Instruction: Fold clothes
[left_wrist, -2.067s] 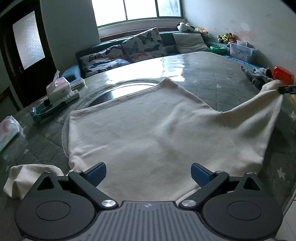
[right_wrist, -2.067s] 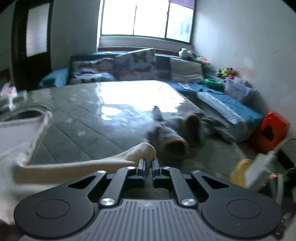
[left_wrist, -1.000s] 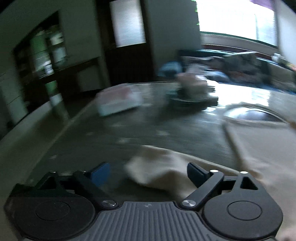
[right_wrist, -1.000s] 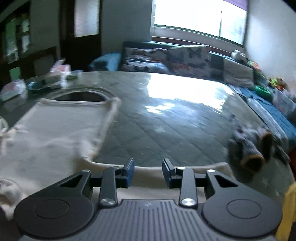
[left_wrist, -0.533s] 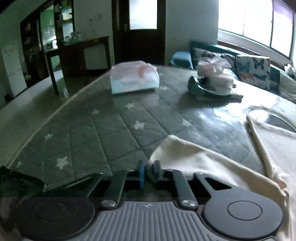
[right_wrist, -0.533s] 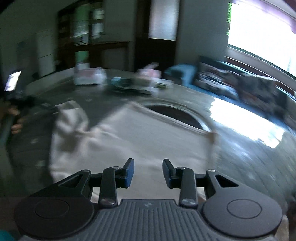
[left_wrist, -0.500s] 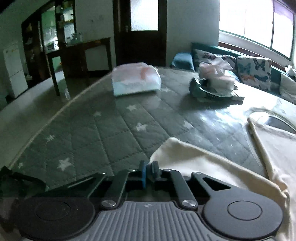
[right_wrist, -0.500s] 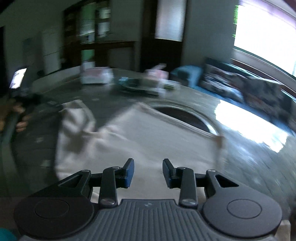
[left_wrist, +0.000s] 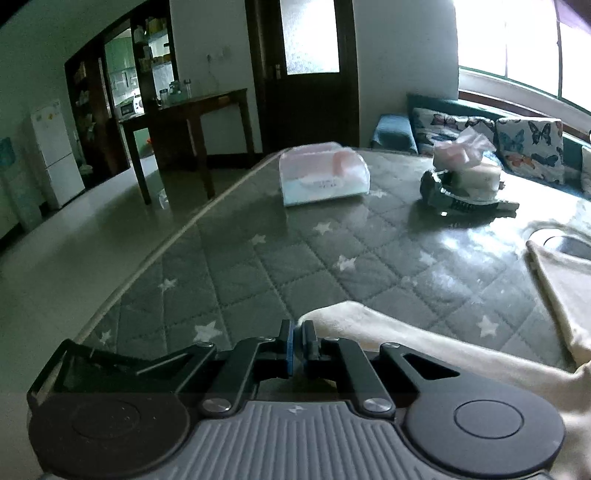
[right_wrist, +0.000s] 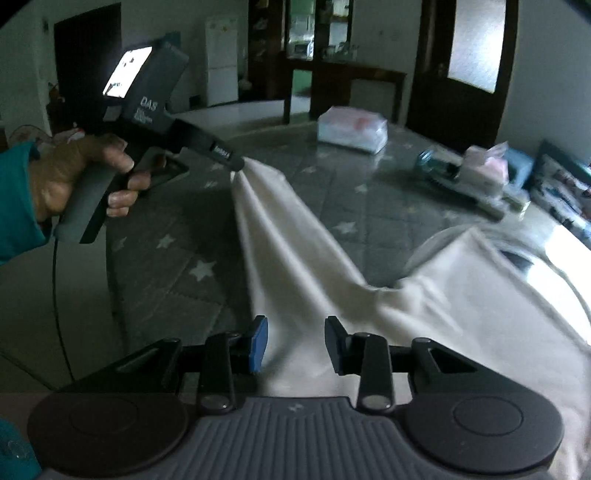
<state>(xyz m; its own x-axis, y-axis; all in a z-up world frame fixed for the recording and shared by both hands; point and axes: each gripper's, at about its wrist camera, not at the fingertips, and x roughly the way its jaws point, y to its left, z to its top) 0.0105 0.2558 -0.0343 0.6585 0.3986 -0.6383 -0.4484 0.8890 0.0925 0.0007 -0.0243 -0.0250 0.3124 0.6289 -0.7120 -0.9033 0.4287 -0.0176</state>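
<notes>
A cream garment (right_wrist: 461, 314) lies on the grey quilted star-pattern table (left_wrist: 295, 266). One cream sleeve (left_wrist: 424, 343) stretches toward the table's left edge. My left gripper (left_wrist: 298, 345) is shut on the sleeve's end; it also shows in the right wrist view (right_wrist: 236, 165), pulling the sleeve (right_wrist: 288, 251) taut above the table. My right gripper (right_wrist: 295, 345) is open and empty, hovering over the sleeve where it joins the body.
A pink-and-white tissue pack (left_wrist: 323, 177) and a dark tray with a tissue box (left_wrist: 463, 184) stand at the far side. The table edge (left_wrist: 177, 236) runs close on the left. A sofa with butterfly cushions (left_wrist: 517, 144) is behind.
My left gripper swung left and closed on the sleeve end, then lifted it. My right gripper let go of the other sleeve, opened and swung left over the garment.
</notes>
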